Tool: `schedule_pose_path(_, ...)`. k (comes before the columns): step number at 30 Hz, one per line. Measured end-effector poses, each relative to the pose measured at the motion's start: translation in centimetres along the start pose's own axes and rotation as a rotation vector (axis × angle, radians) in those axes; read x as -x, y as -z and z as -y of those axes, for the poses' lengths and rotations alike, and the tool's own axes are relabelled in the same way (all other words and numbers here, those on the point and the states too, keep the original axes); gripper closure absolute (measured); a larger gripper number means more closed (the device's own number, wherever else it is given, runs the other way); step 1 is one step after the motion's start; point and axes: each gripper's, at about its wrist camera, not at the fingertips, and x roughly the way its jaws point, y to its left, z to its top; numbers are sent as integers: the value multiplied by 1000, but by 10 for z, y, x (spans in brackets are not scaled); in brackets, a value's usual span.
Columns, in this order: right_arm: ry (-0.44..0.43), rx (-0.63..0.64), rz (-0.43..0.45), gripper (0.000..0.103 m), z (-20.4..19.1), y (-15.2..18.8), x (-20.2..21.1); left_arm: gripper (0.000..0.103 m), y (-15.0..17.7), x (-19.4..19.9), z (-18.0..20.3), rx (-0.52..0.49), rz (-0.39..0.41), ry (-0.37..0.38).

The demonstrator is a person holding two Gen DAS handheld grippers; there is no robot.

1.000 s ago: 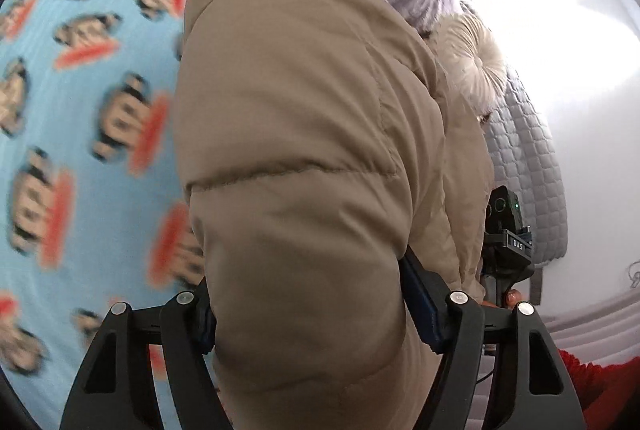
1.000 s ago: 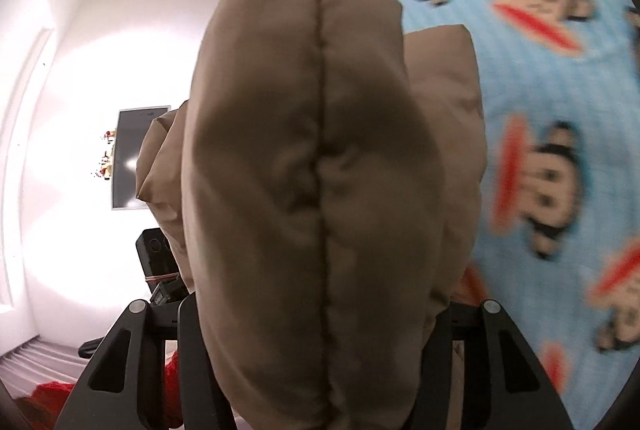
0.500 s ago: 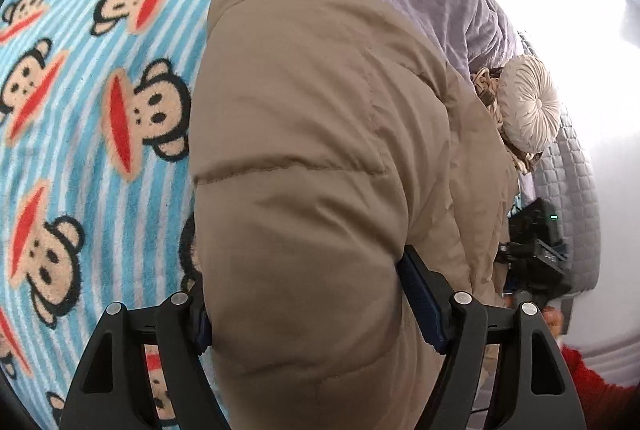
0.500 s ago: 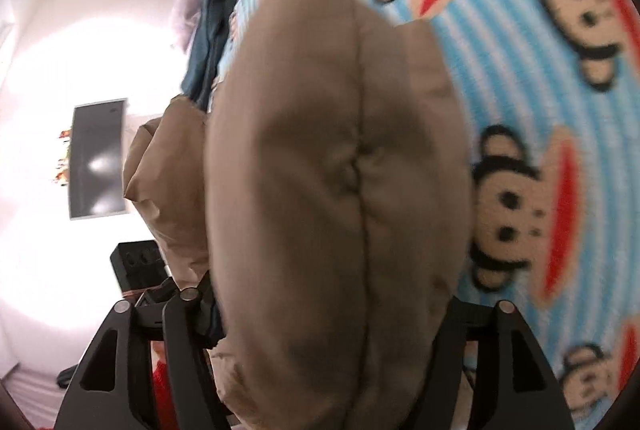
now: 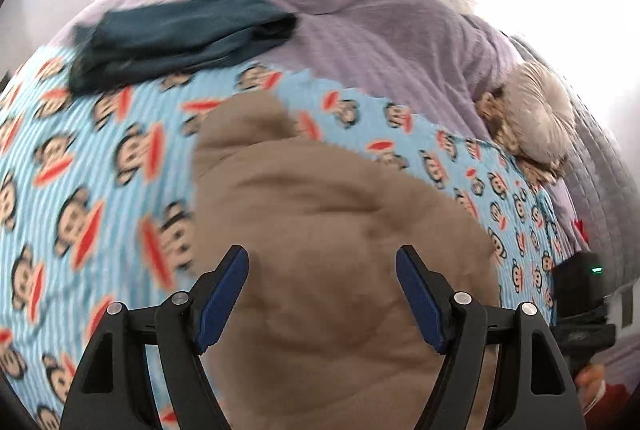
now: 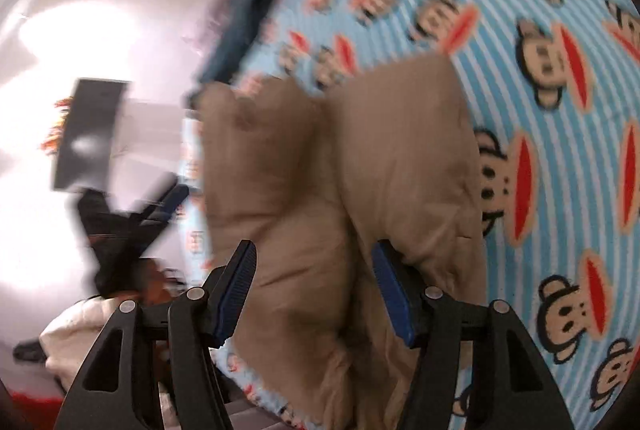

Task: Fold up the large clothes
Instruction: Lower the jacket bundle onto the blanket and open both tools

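A tan puffy jacket (image 5: pixel 332 230) lies bunched on a blue monkey-print blanket (image 5: pixel 80 190). In the left wrist view my left gripper (image 5: pixel 322 270) is open, its blue pads spread apart above the jacket. In the right wrist view the same jacket (image 6: pixel 360 170) lies folded in two lobes on the blanket (image 6: pixel 560 110). My right gripper (image 6: pixel 314 264) is open over it, with the fabric between the spread pads but not pinched. The other gripper (image 6: pixel 132 214) shows blurred at the left of that view.
A dark teal garment (image 5: pixel 180 34) lies at the far side of the bed on a lilac quilt (image 5: pixel 380 30). A round cream cushion (image 5: pixel 536 118) sits at the right by a grey quilted headboard (image 5: pixel 600 158). A dark screen (image 6: pixel 88 134) hangs on the white wall.
Both grippers have opened and let go of the jacket. It now lies on the blanket, and both grippers have drawn back from it.
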Motion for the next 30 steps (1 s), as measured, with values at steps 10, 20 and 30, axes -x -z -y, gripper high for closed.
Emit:
schedule_pose_path(10,194,164,6,95,4,40,-8,26,-1,-79,66,-161,-66,-207)
schedule_pose_path(20,44,4,145,36,33,35,48,26,1,-90,66,-167,-79,-231)
schedule_pose_path(30,86,34,61,92,21,-48,-14,26,3,-30,47,-127,-21,-225)
